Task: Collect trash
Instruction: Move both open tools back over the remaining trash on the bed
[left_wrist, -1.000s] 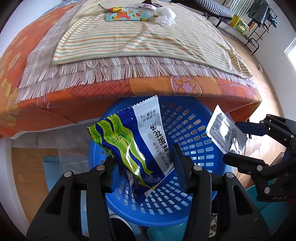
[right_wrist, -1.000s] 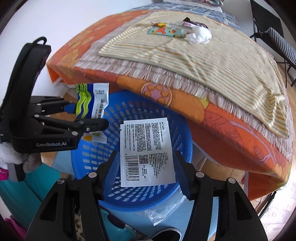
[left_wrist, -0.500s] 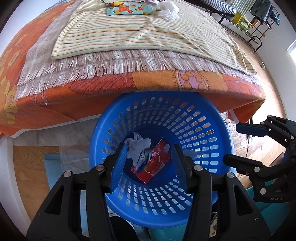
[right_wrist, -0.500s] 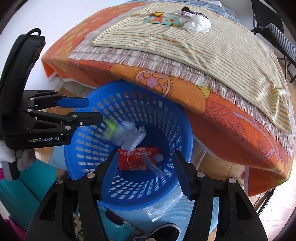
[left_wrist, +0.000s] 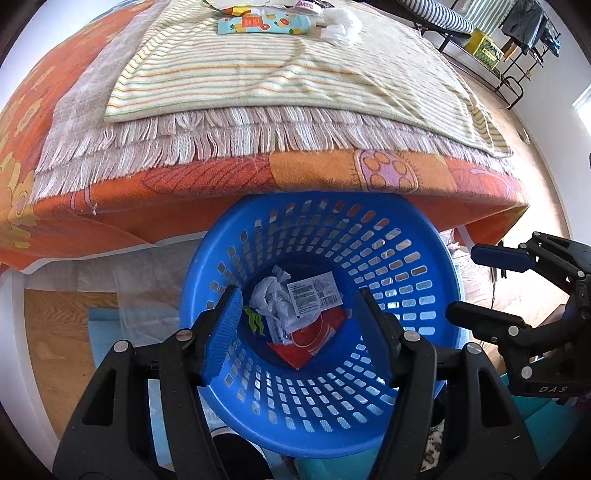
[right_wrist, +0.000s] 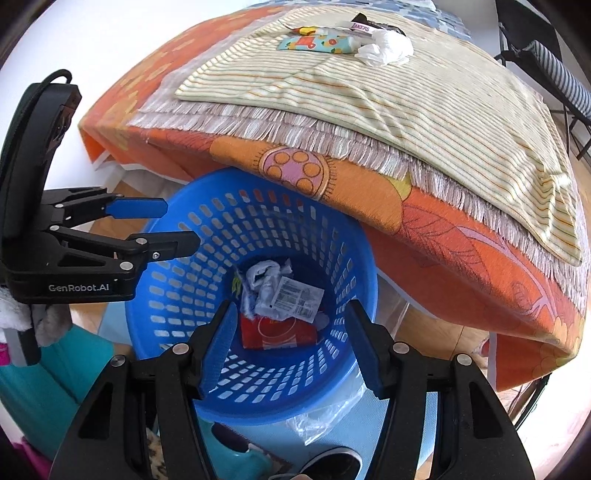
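The two packets we were holding a second ago are out of our jaws and down in the blue basket (left_wrist: 369, 258): the white packet with the barcode (left_wrist: 314, 295) lies face up on top of the heap, and only a green-and-yellow corner of the green striped packet (left_wrist: 254, 320) peeks out at the left. They sit with the crumpled white wrapper (left_wrist: 269, 295) and the red packet (left_wrist: 310, 339) at the bottom. We judge this drop finished, so the basket needs nothing more from us for now.

Our left gripper (left_wrist: 299, 328) hangs over the basket with its jaws opening, and nothing is between them. Our right gripper (right_wrist: 288, 339) has its jaws released as well, standing apart and empty, over the same basket; in the left view it shows at the right, beside the rim.

More trash is left to collect: on the striped cloth (left_wrist: 295, 74) across the bed (left_wrist: 221, 177), well apart from the basket, lie a colourful printed packet (left_wrist: 264, 26), a crumpled white tissue (left_wrist: 341, 24) and other wrappers beyond them. We judge those the next to fetch.
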